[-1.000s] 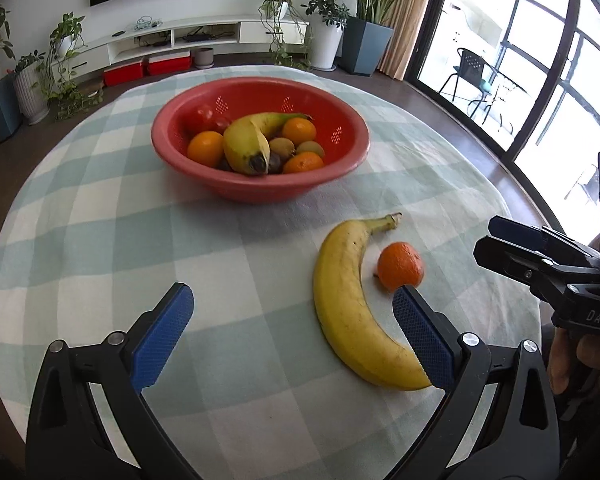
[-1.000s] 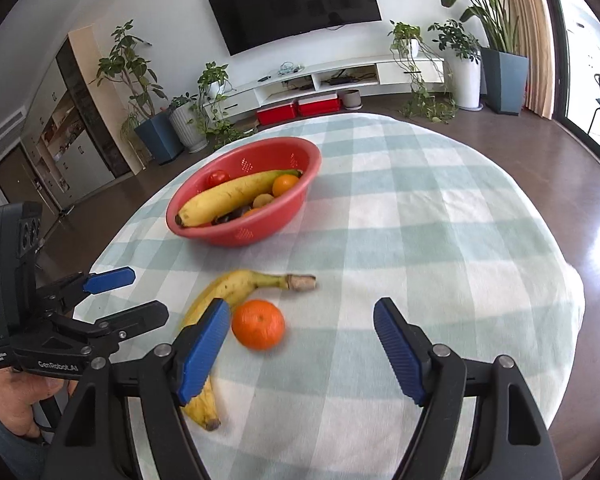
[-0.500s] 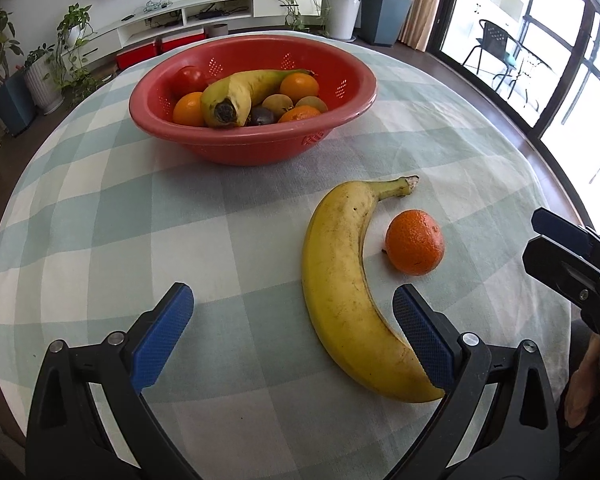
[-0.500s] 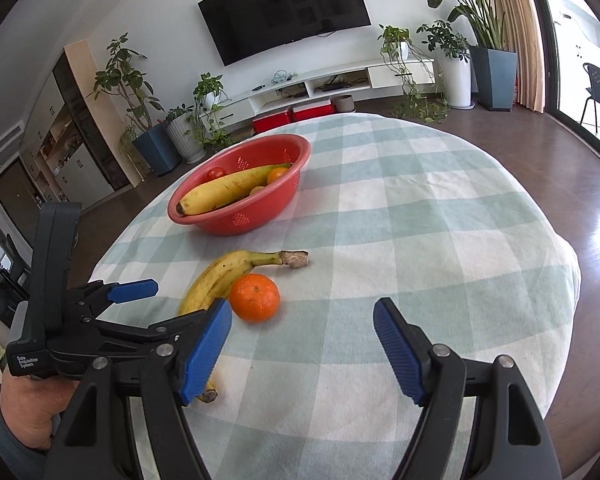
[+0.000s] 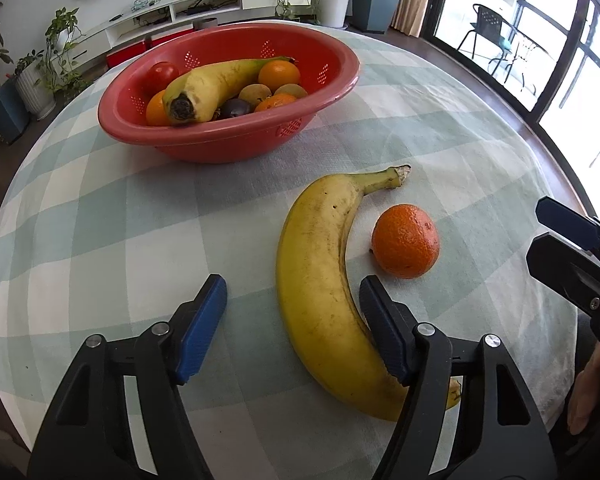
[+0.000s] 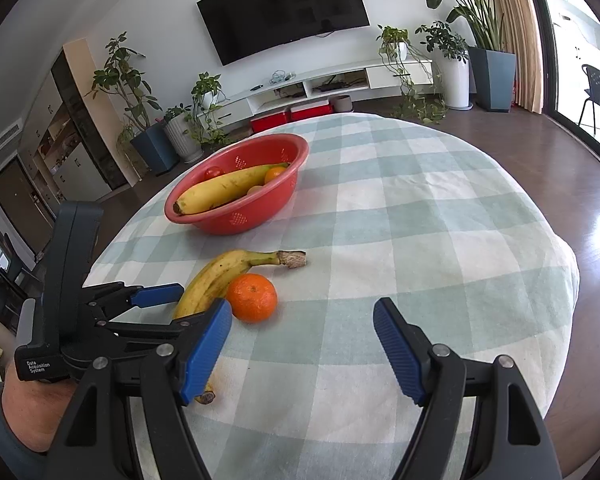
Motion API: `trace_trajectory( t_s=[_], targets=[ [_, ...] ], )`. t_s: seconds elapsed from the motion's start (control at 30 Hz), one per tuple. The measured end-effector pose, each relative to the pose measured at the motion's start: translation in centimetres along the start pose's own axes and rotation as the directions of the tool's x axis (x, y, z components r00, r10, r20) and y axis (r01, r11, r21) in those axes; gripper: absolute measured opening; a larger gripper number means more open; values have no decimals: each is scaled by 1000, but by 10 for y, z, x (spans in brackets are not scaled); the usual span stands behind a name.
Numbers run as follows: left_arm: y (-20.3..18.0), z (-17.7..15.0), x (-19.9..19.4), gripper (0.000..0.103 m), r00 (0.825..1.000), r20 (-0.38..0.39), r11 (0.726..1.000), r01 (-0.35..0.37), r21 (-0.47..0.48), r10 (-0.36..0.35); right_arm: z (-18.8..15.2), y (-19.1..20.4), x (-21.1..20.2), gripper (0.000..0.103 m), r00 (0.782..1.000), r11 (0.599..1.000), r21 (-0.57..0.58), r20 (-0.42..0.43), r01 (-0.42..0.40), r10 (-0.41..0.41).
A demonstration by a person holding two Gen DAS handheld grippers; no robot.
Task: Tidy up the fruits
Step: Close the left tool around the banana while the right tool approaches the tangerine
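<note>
Left wrist view is looking down on a round table under a green and white checked tablecloth point(image 5: 100, 240), where a loose banana point(image 5: 320, 280) is lying with its stem pointing away toward the red colander bowl point(image 5: 228, 148). The left gripper point(image 5: 292, 320) is straddling the lower half of that banana; its jaws have just been closing, yet the left blue pad point(image 5: 200, 332) is standing clear of the peel, while the right pad is sitting at the banana's edge, contact unclear. A mandarin point(image 5: 405, 241) is resting just beside the banana's inner curve, apart from it. The bowl is holding another banana point(image 5: 216, 88), a tomato point(image 5: 160, 76), oranges and some darker small fruit.

Right wrist view is showing the right gripper point(image 6: 302, 344) hanging over bare cloth, jaws moderately wide and gripping nothing, with the mandarin point(image 6: 252, 298) just ahead of its left pad. A hand point(image 6: 32, 404) in a grey sleeve is holding the left gripper point(image 6: 168, 304) at the loose banana point(image 6: 220, 276)
</note>
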State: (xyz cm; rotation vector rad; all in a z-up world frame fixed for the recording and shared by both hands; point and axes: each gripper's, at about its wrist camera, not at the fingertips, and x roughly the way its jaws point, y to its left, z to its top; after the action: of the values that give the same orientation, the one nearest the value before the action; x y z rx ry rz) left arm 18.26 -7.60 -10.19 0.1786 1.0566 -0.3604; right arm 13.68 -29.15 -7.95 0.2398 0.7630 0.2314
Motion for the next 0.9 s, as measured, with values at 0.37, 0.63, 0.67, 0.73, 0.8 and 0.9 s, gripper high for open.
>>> trace_trajectory(
  t_s=[0.37, 0.63, 0.67, 0.73, 0.8, 0.9],
  targets=[
    [-11, 12, 9, 54, 1000, -15, 998, 1, 56, -1, 0, 0, 1, 76, 1000, 1000, -3, -4, 2, -2],
    [-11, 14, 8, 35, 999, -32, 993, 36, 115, -32, -2, 2, 2, 75, 1000, 1000, -23, -12, 8, -8],
    [-11, 13, 7, 35, 999, -34, 992, 36, 123, -32, -2, 3, 2, 75, 1000, 1000, -27, -14, 10, -11],
    [-10, 10, 5, 32, 999, -37, 990, 34, 137, -30, -2, 5, 4, 75, 1000, 999, -38, -17, 16, -16],
    [-7, 6, 0, 32, 999, -33, 989, 30, 144, -26, -2, 7, 6, 75, 999, 998, -52, -21, 24, -25],
    [3, -2, -5, 32, 1000, -18, 991, 19, 130, -17, -4, 11, 9, 73, 999, 997, -76, -28, 32, -34]
  ],
)
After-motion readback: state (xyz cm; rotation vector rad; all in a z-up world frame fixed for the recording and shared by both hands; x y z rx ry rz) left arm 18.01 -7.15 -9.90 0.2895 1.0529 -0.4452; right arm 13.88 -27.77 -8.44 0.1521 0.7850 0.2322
